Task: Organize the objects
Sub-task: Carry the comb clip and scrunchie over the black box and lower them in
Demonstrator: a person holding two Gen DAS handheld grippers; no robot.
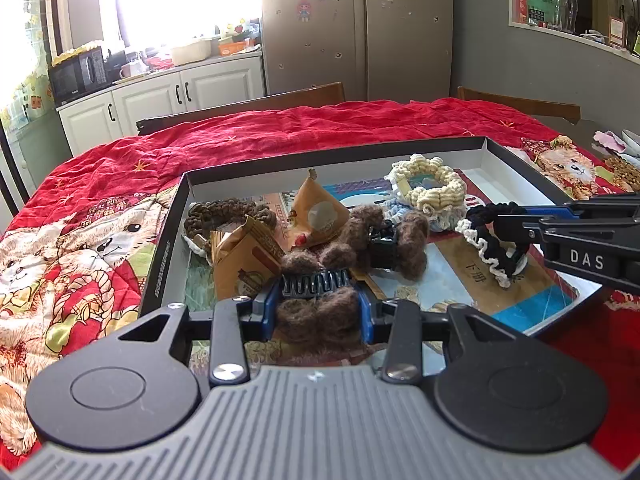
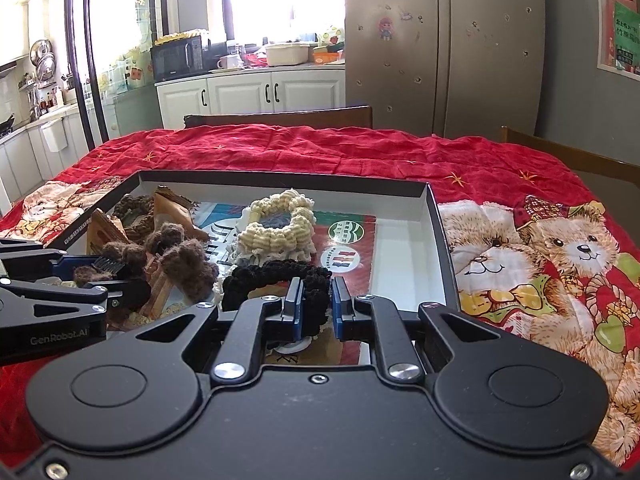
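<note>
Two fuzzy things are gripped over the shallow black box (image 1: 162, 256). One is a brown woolly hair claw (image 1: 316, 304) with a dark toothed clip on top, clamped between the blue pads of the left gripper (image 1: 318, 306) at the near edge of the box. The other is a black scrunchie (image 2: 276, 284) with a white frilled edge, pinched tight by the right gripper (image 2: 316, 304), whose fingers stand almost together on a bunched fold of it.

Left wrist view shows the white frill along the scrunchie's rim and the way it hangs from the fingertips above the printed sheet; in the right wrist view that frill is mostly covered by the black band. Right wrist view shows the box's bare white right end, which the left view cuts off behind the right gripper's arm.

Around them in the box lie a second brown fuzzy claw (image 1: 384, 240), a cream crocheted scrunchie (image 1: 434, 188) resting on a pale blue one, a dark brown braided scrunchie (image 1: 224, 216) and tan paper packets (image 1: 316, 212). Under all lies a red bear-print quilt (image 2: 540, 248). Whether the held claw touches the box floor cannot be told.
</note>
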